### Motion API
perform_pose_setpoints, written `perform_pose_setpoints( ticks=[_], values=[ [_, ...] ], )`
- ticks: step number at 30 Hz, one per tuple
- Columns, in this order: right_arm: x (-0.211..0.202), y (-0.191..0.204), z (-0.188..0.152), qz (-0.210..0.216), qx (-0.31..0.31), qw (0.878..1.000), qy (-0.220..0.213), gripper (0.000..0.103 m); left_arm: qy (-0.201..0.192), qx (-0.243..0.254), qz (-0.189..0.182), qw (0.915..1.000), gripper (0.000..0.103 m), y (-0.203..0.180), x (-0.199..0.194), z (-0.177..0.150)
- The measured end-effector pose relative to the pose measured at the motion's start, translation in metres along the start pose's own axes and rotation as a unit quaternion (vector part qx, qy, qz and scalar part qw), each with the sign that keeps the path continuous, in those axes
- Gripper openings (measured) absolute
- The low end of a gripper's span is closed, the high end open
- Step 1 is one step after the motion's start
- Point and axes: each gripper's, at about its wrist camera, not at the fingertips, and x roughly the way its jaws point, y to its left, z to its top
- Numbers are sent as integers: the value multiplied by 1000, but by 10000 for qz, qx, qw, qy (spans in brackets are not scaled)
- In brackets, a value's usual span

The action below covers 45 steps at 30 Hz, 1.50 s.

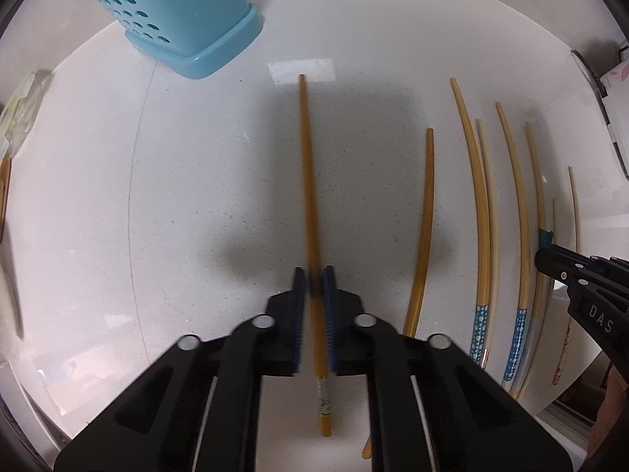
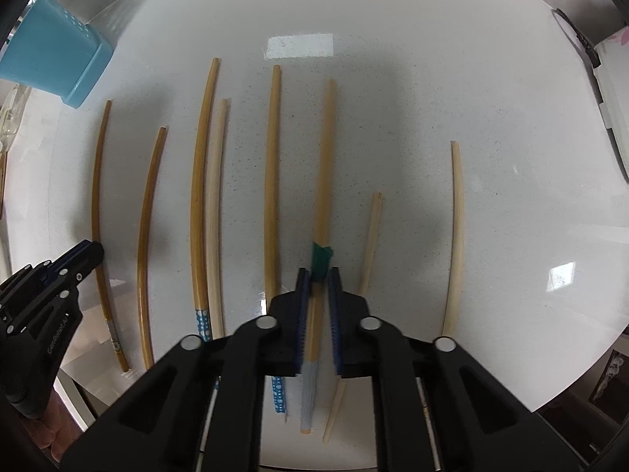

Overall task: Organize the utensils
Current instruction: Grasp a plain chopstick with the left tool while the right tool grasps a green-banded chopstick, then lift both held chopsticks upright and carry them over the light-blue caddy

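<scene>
Your left gripper [image 1: 314,275] has its blue-padded jaws closed in on a dark amber chopstick [image 1: 308,181], which runs straight ahead between them toward a pale tape patch [image 1: 302,72] on the white countertop [image 1: 196,196]; the chopstick looks blurred just at the pads. Your right gripper [image 2: 317,275] is likewise clamped on a chopstick with a green tape band [image 2: 323,181], the band sitting just ahead of the fingertips.

From the right wrist camera you can count nine chopsticks laid roughly parallel: two dark amber ones at far left, a tan one with a blue dotted end [image 2: 199,196], a pale one touching beside it, another blue-dotted one, the green-banded one, a thin pale one, and a cream one [image 2: 457,236] well apart at right. The left wrist camera shows only about eight, those at its right edge too squeezed to separate.

One light-blue perforated utensil holder [image 1: 188,15] stands upright at the far left of the counter. Only the left view shows its drain holes clearly.
</scene>
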Motion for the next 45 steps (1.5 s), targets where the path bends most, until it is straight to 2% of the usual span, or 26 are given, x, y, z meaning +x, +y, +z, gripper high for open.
perform_pose_setpoints(
  ticks=[10,18,20,26,35,39,45],
  values=[
    [-6,3,-3,-3,94,9999,-130,6,-224,-43,-95,9997,6,1,-4,-3],
    [-26,3,-15,-38,121,9989,-456,6,-622,-68,-179,9979,6,14,-28,-18],
    [-32,4,-18,-73,113,9983,-569,6,-714,-71,-196,9972,6,31,-38,-30],
    [-60,3,-32,-311,63,9929,-1145,6,-1133,-41,-48,9935,6,38,-63,-47],
    [-100,-1,-48,-268,62,9860,-1647,6,-1543,-145,-85,9879,6,49,-102,-70],
    [-108,4,-49,-280,59,9815,-1891,6,-1732,-180,-112,9847,6,42,-108,-54],
    [-131,7,-49,-265,66,9742,-2240,6,-2108,-218,-184,9771,6,47,-138,-48]
  ],
)
